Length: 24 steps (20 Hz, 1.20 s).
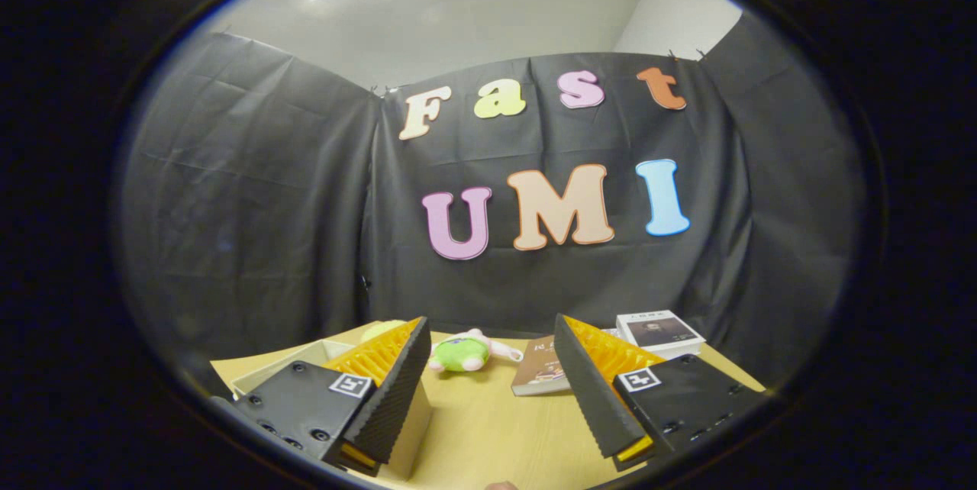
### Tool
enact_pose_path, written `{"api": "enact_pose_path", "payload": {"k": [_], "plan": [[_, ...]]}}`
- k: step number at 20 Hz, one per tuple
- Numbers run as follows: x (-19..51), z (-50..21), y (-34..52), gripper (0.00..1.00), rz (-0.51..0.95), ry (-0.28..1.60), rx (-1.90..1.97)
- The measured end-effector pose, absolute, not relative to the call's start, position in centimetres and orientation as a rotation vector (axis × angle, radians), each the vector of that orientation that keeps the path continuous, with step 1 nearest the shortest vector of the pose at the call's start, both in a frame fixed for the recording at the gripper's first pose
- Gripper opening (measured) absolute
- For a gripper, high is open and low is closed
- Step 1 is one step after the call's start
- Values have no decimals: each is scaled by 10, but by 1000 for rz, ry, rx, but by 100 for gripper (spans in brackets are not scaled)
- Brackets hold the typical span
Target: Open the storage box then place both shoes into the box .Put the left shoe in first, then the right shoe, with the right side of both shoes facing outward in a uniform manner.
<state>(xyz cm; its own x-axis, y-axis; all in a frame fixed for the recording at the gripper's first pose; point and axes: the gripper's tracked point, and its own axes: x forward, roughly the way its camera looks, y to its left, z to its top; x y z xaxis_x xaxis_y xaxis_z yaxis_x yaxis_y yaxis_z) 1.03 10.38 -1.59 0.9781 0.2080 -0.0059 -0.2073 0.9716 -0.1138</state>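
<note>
The gripper (488, 391) is held level above a light wooden table (488, 436), its fingers spread wide apart with nothing between them.

Just behind the left finger, at 9 o'clock, sits part of a pale, open-topped container (294, 362) with thin walls; this is judged to be the storage box, though most of it is hidden. No shoes can be identified.

Beyond the fingertips, at 12 o'clock, lies a small green plush toy (462, 352). At 1 o'clock, a brown book (540, 377) lies flat, partly behind the right finger. Further out, at 2 o'clock, rests a white book (660, 332).

Handling judgement: the box looks light and fairly rigid, and may slide when pushed. Grip its lid or wall at an edge. Shoes are typically light and flexible; take each at the heel collar.
</note>
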Motion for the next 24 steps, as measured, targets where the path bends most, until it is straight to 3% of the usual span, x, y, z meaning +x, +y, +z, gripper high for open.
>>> {"api": "enact_pose_path", "payload": {"k": [10,24], "plan": [[4,-12,94,100,228,-33,-95],[31,3,-29,100,132,-146,-49]]}}
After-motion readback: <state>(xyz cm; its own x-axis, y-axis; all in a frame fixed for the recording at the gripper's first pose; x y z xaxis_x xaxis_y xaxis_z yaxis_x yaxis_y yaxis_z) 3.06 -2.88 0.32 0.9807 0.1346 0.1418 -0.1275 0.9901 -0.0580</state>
